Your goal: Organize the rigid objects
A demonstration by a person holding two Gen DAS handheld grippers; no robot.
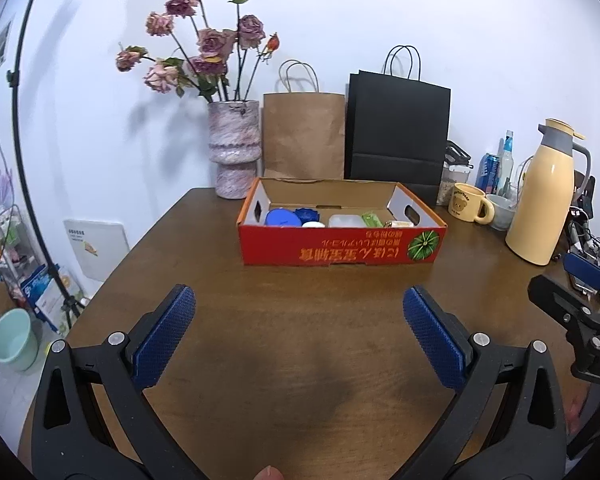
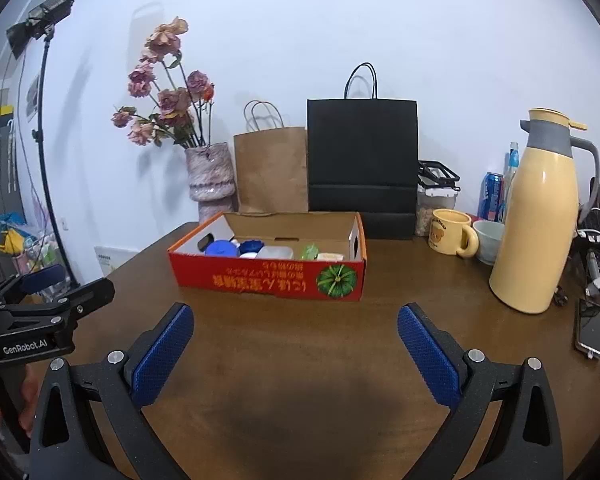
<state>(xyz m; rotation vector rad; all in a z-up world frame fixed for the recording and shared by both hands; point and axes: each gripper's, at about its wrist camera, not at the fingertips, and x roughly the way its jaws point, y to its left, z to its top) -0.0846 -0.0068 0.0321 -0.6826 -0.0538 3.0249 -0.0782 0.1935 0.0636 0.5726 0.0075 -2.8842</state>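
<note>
Ahead, my left tongs (image 1: 299,330) and right tongs (image 2: 296,344) gape empty over bare brown desk (image 1: 260,292). Beyond sits the red cardboard box (image 1: 340,246) holding blue lids (image 1: 283,217) and clear tubs (image 1: 344,221); smooth cream jug (image 2: 536,220) right.

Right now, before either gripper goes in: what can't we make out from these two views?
- Items in the red box: both views, its front wall hides all but their tops.
- Jar behind the yellow mug: both views, the mug covers part of it, contents too small.
- Phone near the table's right edge: right wrist view only, distorted at the fisheye rim.
</note>
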